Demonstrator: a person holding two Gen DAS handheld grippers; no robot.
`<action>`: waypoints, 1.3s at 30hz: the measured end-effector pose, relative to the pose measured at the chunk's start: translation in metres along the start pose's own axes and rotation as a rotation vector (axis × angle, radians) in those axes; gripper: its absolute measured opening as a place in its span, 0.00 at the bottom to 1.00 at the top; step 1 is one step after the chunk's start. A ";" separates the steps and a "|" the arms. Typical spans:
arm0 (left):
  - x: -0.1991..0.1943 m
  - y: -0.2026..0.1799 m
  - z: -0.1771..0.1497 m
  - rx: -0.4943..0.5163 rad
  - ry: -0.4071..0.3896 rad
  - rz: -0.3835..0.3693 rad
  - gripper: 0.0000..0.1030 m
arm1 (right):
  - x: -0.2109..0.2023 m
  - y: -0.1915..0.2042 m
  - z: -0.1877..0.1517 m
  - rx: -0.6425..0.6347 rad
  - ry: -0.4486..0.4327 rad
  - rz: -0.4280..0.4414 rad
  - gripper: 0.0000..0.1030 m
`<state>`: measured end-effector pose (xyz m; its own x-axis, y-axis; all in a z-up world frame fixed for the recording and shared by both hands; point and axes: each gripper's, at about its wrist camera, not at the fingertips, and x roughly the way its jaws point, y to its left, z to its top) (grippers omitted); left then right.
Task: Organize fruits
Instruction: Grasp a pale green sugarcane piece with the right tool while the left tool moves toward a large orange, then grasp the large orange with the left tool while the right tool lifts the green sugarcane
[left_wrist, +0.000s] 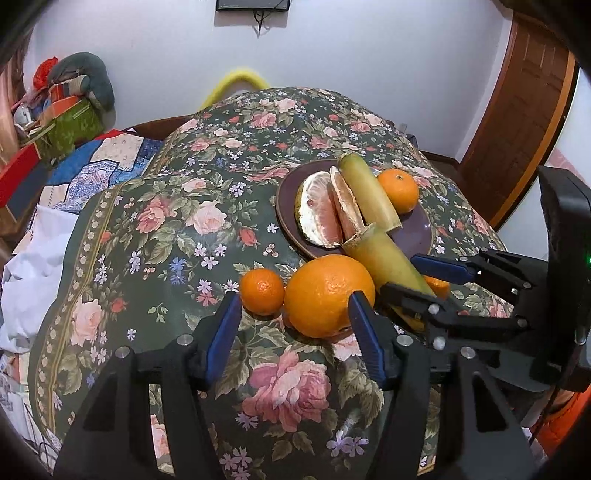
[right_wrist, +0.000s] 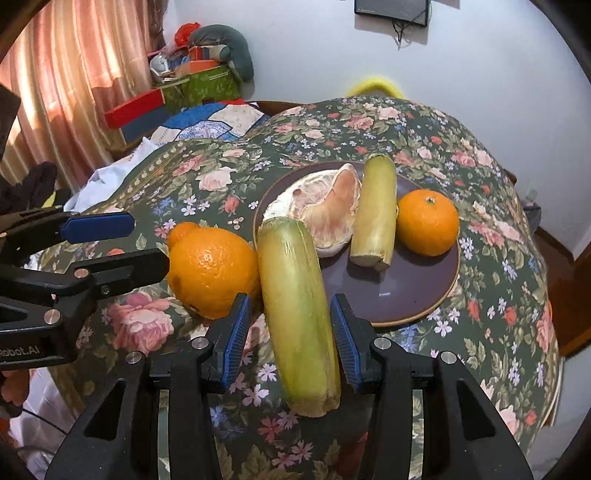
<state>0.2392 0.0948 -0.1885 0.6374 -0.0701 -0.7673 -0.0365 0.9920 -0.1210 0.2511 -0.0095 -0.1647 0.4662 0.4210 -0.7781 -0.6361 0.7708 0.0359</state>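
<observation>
Two hand-held grippers come in low over a surface (left_wrist: 177, 266) draped in a dark floral cloth, fruit spread before them.

The left gripper (left_wrist: 295, 325) has its blue-padded fingers (left_wrist: 225, 332) spread wide. The orange (left_wrist: 328, 295) sits on the cloth just past their tips, the right-hand tip lapping its edge, and neither pad presses it. A loose mandarin (left_wrist: 262, 291) lies touching the orange on its left.

The right gripper (right_wrist: 290, 336) straddles the near cane (right_wrist: 295, 314), a thick green-yellow length that runs between its fingers (right_wrist: 345, 343). The cane's far end leans over the rim of the plate (right_wrist: 406, 291), close against the pomelo (right_wrist: 325, 210). One pad looks to be against the cane, while a sliver of cloth shows beside the other. Whether the fingers pinch it or merely flank it, I cannot tell.

On the purple plate the peeled pomelo lies opened, its pale pink segments showing. A shorter far cane (right_wrist: 375, 210) lies just beside it on the right. A second mandarin (right_wrist: 428, 221) rests on the plate to the right of that cane.

Seen from the right wrist, the left gripper reaches in from the left edge, one fingertip just beside the orange.

Behind the surface are a patchwork quilt, stacked boxes and a pink curtain.
</observation>
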 end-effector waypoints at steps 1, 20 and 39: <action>0.000 0.000 0.000 -0.002 -0.001 -0.001 0.60 | 0.000 -0.002 0.000 0.004 -0.001 -0.005 0.32; -0.007 -0.013 0.002 0.002 -0.007 -0.021 0.65 | -0.032 -0.012 0.014 0.048 -0.072 0.069 0.03; 0.002 -0.002 -0.007 -0.026 0.023 -0.025 0.65 | 0.011 -0.006 0.007 -0.008 0.019 0.051 0.36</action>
<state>0.2356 0.0915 -0.1941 0.6202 -0.0972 -0.7784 -0.0411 0.9869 -0.1560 0.2642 -0.0058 -0.1695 0.4214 0.4507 -0.7869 -0.6638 0.7445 0.0710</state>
